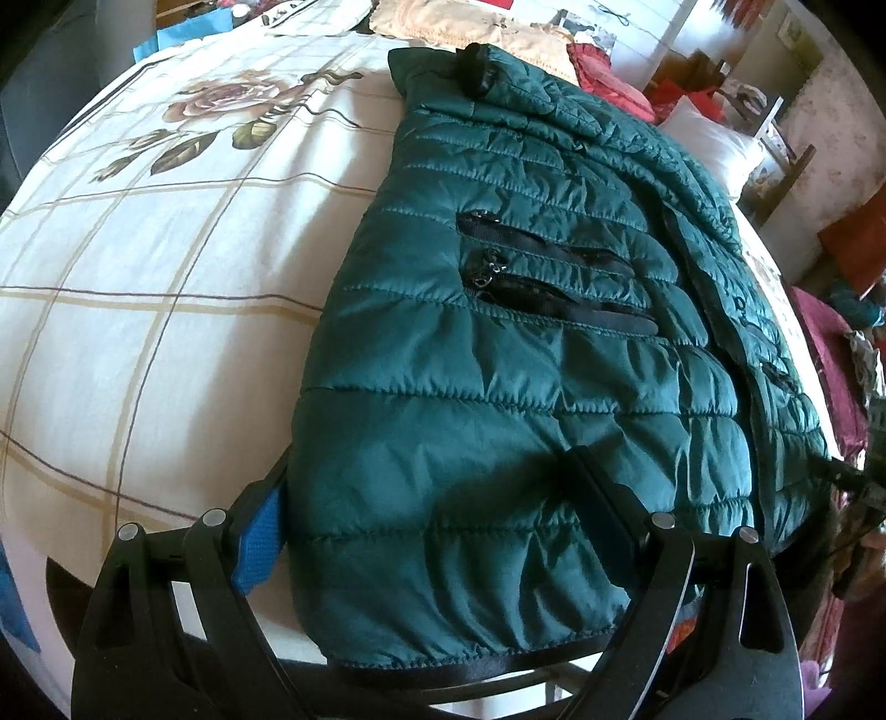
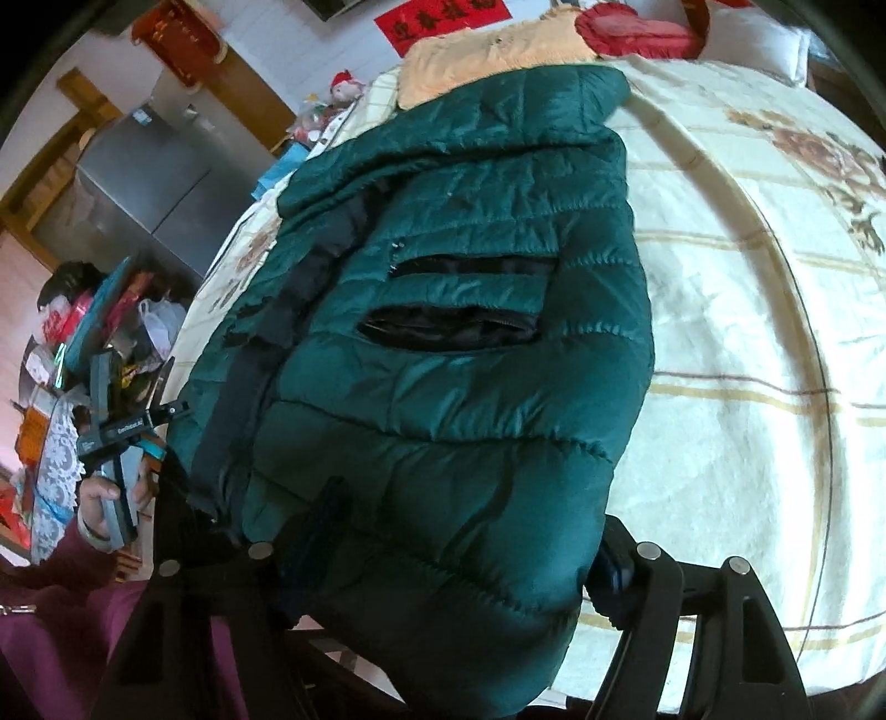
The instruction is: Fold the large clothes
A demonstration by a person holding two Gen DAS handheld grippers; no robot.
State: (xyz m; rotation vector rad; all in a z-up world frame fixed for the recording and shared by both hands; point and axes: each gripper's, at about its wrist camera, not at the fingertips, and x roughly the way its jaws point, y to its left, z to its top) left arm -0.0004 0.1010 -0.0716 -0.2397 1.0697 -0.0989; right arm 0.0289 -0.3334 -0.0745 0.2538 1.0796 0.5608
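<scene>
A dark green quilted puffer jacket lies flat on a bed, hem toward me, with black zip pockets. My left gripper straddles the jacket's left hem corner; the fabric fills the gap between its fingers, which stand wide apart. The jacket also shows in the right wrist view. My right gripper straddles the right hem corner the same way, jaws wide with fabric between them. The left gripper's body shows at the left, held in a hand.
The bed sheet is cream with brown check lines and rose prints. A peach towel and red cushion lie at the bed's head. A white pillow, cluttered furniture and a grey fridge stand beside the bed.
</scene>
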